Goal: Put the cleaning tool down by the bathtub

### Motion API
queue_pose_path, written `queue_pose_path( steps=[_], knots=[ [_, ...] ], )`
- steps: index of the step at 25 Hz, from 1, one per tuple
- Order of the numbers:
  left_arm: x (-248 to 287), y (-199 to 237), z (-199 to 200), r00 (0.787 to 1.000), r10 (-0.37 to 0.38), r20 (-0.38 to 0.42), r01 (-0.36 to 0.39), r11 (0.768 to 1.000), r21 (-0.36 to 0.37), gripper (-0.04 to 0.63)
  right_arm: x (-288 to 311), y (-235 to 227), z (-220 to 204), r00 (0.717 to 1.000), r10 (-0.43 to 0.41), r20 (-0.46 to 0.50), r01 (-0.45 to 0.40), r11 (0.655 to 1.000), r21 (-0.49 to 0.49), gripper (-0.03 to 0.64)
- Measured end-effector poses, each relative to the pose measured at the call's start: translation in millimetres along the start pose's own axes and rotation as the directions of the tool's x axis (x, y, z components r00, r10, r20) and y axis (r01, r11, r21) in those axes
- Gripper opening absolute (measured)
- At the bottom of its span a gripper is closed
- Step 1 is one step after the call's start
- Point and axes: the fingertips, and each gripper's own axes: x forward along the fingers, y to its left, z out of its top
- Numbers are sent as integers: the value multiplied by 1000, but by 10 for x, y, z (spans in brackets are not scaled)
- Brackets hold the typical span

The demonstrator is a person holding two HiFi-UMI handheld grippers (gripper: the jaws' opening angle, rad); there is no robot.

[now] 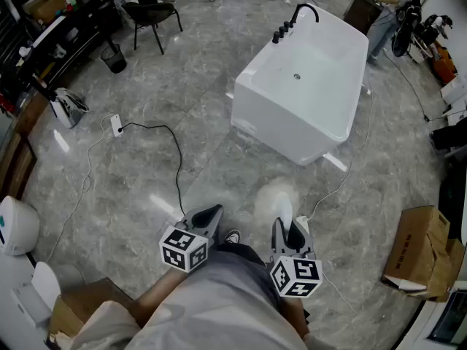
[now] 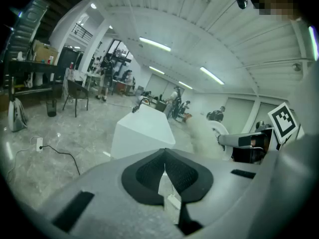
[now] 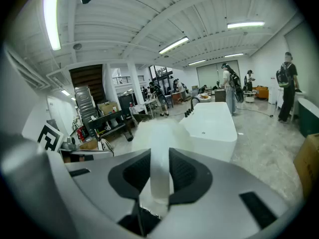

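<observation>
The white bathtub (image 1: 306, 86) with a black tap (image 1: 292, 20) stands on the grey marble floor, ahead of me and apart from both grippers. My right gripper (image 1: 290, 226) is shut on the white handle (image 3: 159, 176) of the cleaning tool. The tool's fluffy white head (image 1: 276, 199) sticks out in front of the jaws above the floor, and looks blurred. In the right gripper view the head (image 3: 158, 133) partly covers the bathtub (image 3: 215, 126). My left gripper (image 1: 211, 214) hangs beside it, shut with nothing between its pads (image 2: 149, 171). The left gripper view shows the bathtub (image 2: 142, 131) and the tool's head (image 2: 202, 133).
A black cable (image 1: 175, 159) runs from a white socket strip (image 1: 115, 125) across the floor toward my feet. A cardboard box (image 1: 419, 250) lies at the right, a black chair (image 1: 149, 13) and a bin (image 1: 113, 57) at the back left. A person (image 1: 387, 9) stands behind the tub.
</observation>
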Motion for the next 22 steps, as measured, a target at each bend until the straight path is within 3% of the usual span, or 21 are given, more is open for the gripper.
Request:
queue_pose_path(
  steps=[7,13,22],
  knots=[
    [-85,-76,-70,997,76,-12,-75,995,71,6,-31,-45,-75,999,31,23,-30,999,-25,87],
    [-92,-134,-92,992,110,-68,-103,989,106,6,0,-147,-236,999,29,-22,-27,997,75,87],
    [142,-74,-32,989,98,-106,-90,992,83,6,227,-314,-326,992,9,-122,-1,998,61,87]
  ],
)
